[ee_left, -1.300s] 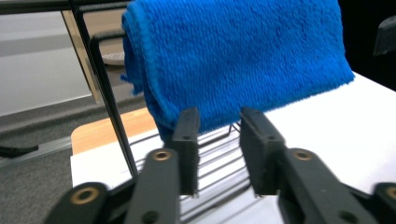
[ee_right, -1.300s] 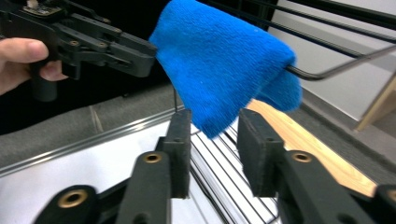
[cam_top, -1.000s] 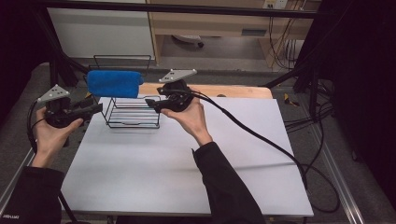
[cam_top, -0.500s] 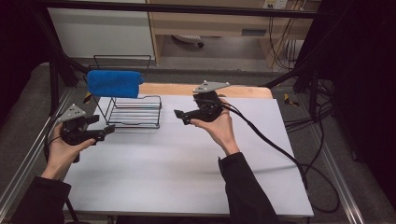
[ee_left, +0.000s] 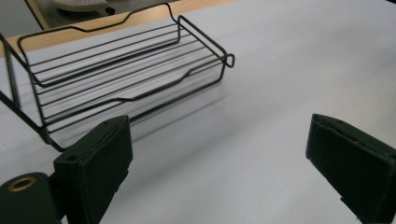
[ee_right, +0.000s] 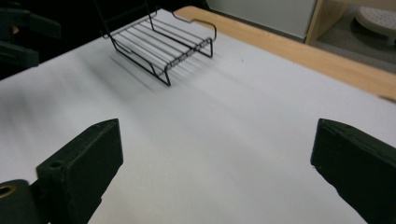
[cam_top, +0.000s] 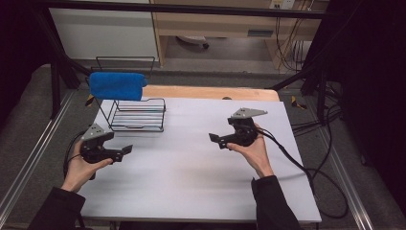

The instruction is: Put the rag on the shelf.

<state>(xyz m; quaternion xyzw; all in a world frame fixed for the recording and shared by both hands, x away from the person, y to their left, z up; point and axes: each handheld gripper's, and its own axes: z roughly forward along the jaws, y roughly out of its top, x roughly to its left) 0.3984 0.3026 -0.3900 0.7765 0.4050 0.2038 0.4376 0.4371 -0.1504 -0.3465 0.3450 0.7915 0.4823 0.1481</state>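
A black wire rack [cam_top: 136, 115] stands near the far left corner of the white desk [cam_top: 191, 182], a blue towel [cam_top: 117, 85] draped over its tall back rail. Just in front of it, by the left edge, the left gripper [cam_top: 122, 151] hangs with jaws spread wide and empty. The right gripper [cam_top: 215, 140] hovers well apart toward the right side, jaws likewise wide and holding nothing.

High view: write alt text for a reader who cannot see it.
A person's hands hold two open black grippers, the left gripper and the right gripper, above a white table, neither holding anything. A black wire rack stands at the table's far left corner with a blue towel draped over its upright frame.
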